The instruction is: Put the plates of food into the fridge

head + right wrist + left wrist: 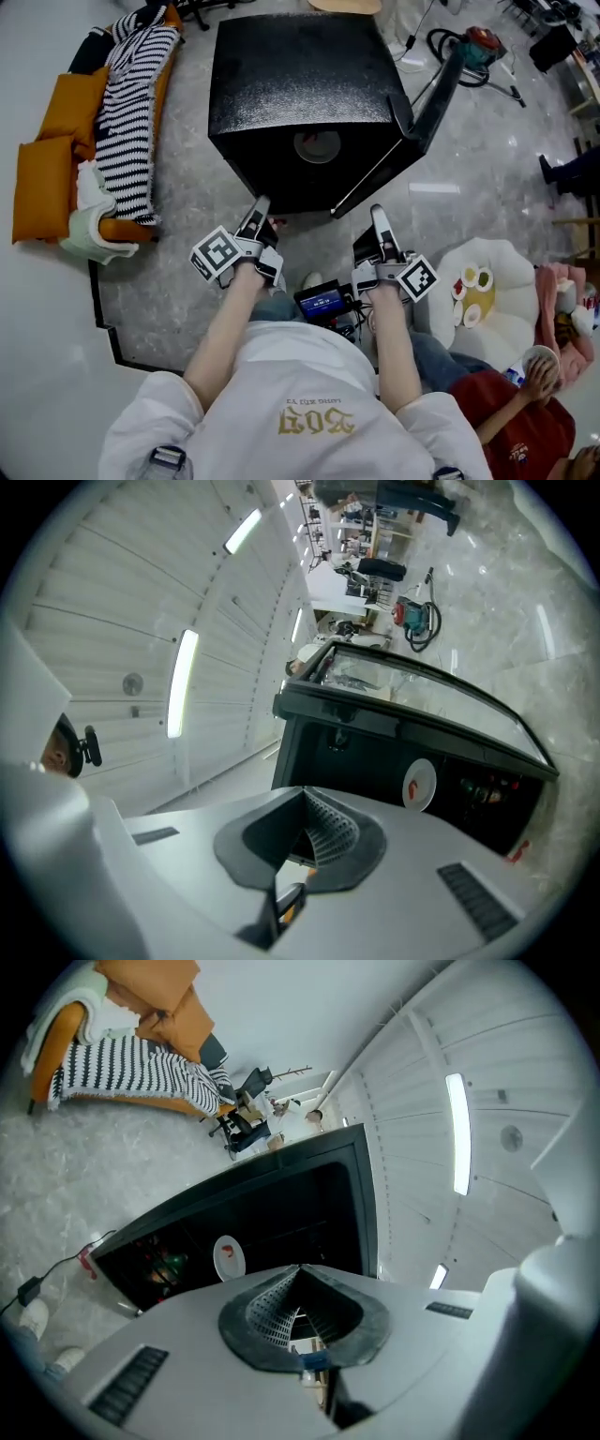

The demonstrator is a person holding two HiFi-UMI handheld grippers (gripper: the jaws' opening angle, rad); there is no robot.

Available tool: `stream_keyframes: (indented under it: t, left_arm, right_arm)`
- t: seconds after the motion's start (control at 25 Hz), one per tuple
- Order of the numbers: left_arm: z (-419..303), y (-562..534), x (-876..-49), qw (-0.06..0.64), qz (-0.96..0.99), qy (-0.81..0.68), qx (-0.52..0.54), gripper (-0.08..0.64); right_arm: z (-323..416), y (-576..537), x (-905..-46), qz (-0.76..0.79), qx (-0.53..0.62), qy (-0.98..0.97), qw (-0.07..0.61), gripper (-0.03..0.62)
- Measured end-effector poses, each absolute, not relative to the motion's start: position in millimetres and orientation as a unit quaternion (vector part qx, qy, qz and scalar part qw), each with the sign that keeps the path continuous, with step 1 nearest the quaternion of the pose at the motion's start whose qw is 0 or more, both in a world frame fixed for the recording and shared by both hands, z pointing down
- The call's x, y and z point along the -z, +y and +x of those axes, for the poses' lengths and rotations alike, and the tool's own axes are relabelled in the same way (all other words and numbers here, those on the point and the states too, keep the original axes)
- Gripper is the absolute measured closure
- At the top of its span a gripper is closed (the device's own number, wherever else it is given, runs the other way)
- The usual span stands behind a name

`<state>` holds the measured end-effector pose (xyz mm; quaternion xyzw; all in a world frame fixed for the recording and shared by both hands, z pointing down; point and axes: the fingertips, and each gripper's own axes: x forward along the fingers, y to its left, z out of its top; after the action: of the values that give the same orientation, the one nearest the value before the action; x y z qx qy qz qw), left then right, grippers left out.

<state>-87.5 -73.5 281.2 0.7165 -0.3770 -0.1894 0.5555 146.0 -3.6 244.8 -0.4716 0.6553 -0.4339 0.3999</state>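
Observation:
A black mini fridge [300, 89] stands on the floor in front of me, its door [427, 108] swung open to the right. Inside it a white plate [318, 146] with a bit of red food rests on a shelf; that plate [228, 1258] shows in the left gripper view and the plate [420, 785] also in the right gripper view. My left gripper [259, 208] and right gripper [377, 217] hover side by side just before the fridge opening. Both have their jaws pressed together with nothing between them, as the left gripper [300, 1274] and right gripper [302, 797] show close up.
A white scalloped table [511, 323] at the right carries small dishes of food [472, 291]. Another person in red [520, 422] sits beside it. An orange sofa [42, 178] with a striped blanket [131, 103] lies at the left. A vacuum cleaner [478, 42] stands behind the fridge.

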Motion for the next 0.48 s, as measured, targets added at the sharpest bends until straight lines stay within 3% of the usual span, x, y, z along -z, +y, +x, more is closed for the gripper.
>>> stream_keyframes:
  t: [0.48]
  left_arm:
    - [-96.3, -65.6, -223.2, 0.46, 0.79, -0.374, 0.157, 0.554]
  right_arm:
    - [120.2, 5.0, -181.3, -0.479, 0.355, 0.73, 0.334, 0.583]
